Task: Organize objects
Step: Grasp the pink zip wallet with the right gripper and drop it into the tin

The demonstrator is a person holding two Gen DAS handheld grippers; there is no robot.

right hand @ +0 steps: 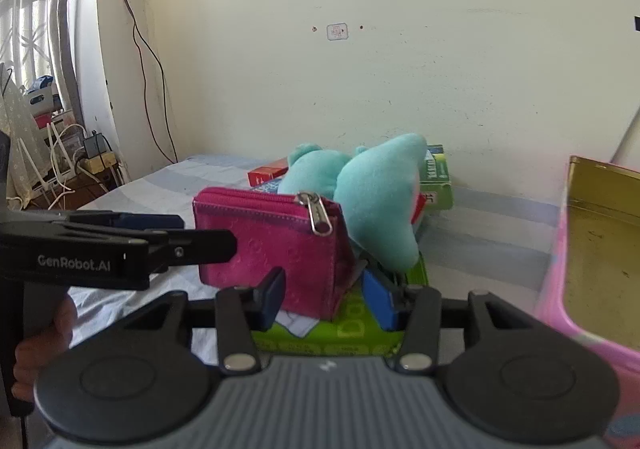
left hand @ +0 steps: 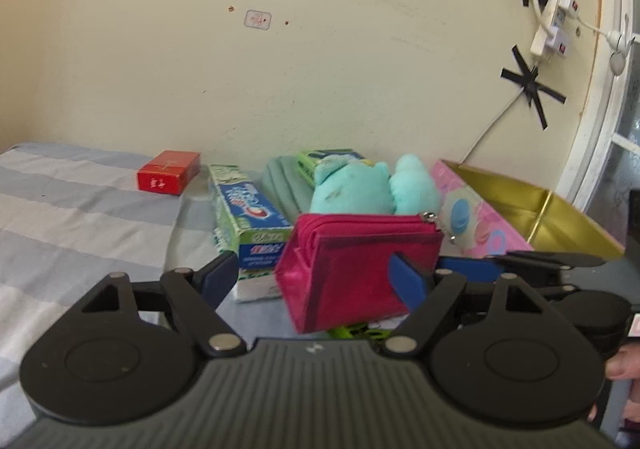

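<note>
A magenta zip purse (left hand: 352, 269) stands upright on a striped cloth, on top of a green packet (right hand: 360, 333). My left gripper (left hand: 316, 281) is open, its fingers wide on either side of the purse's near end. My right gripper (right hand: 328, 299) has its fingers closed in on the purse's (right hand: 272, 245) other end and appears to grip it. A teal plush toy (left hand: 360, 189) lies just behind the purse. A pink tin with a gold inside (left hand: 532, 205) stands open at the right.
A toothpaste box (left hand: 248, 221) lies left of the purse and a red box (left hand: 168, 171) farther left. A green box (right hand: 438, 177) sits behind the plush by the wall. Cables and a power strip (left hand: 552, 25) hang on the wall.
</note>
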